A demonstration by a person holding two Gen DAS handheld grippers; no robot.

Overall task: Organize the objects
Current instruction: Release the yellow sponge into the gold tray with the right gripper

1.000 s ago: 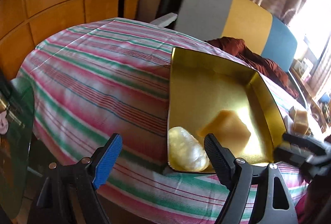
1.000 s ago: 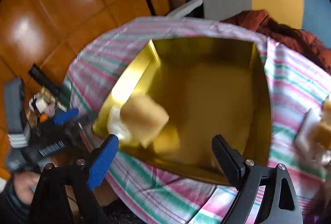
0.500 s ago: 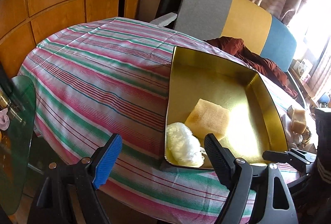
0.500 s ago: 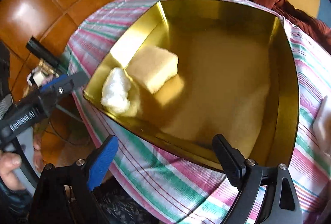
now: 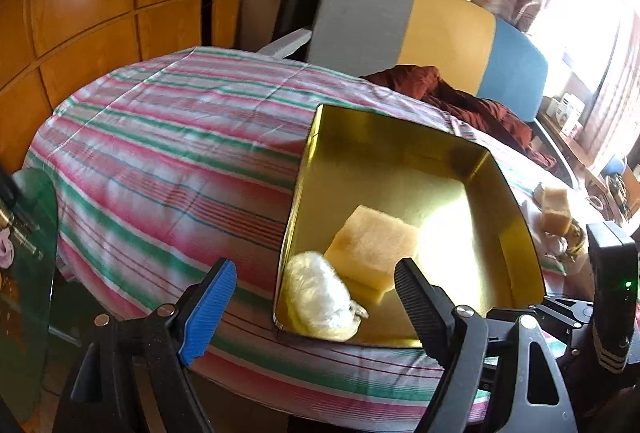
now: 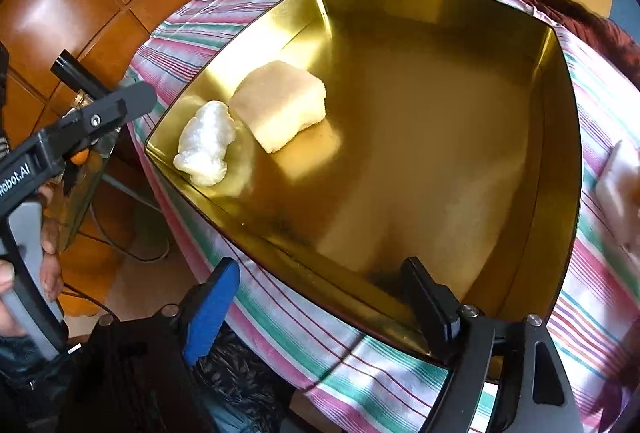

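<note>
Here, both grippers are spread wide with nothing between their fingers: the left gripper [image 5: 314, 307] sits at the bottom of its frame before the near left corner of the gold tray [image 5: 516, 209], and the right gripper [image 6: 320, 307] sits low over the tray's near rim. Inside the tray, on the striped tablecloth [image 5: 168, 153], a yellow sponge [image 5: 374, 243] lies touching a white plastic wad [image 5: 320, 295]. Another sponge [image 5: 554, 211] rests outside, at the right edge of the left view.

The left gripper [image 5: 316, 303] hangs with its jaws spread wide and nothing between them. The right gripper [image 6: 320, 299] is likewise agape and empty. A hand [image 6: 24, 273] grips the left gripper's handle.
</note>
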